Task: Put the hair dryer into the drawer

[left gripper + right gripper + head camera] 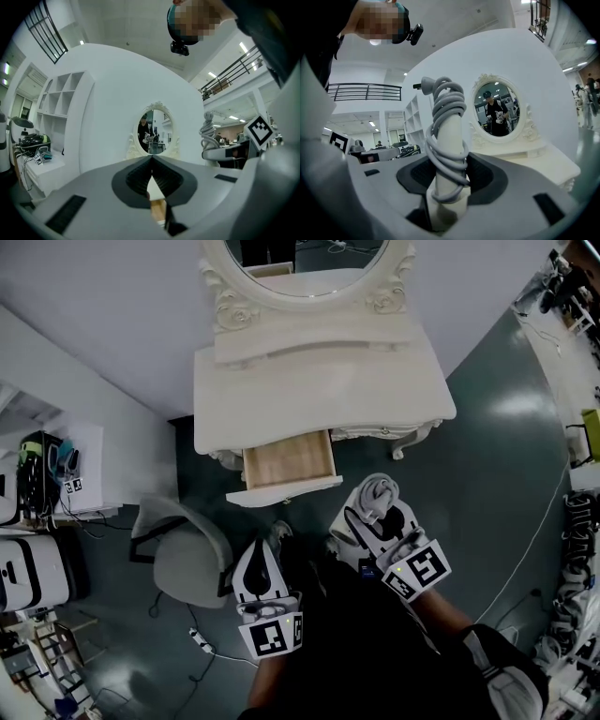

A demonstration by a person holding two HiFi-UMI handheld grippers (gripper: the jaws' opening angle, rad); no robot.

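You face a white table with a mirror at 12 o'clock, by the white wall. A grey chair stands at 8 o'clock on the dark floor.

The cream-white plastic hair dryer is wound with a pale grey cord. The carved ivory dressing table has a light-wood drawer, over a glossy dark grey-green floor. The grey-white left gripper and right gripper carry black-and-white square markers.
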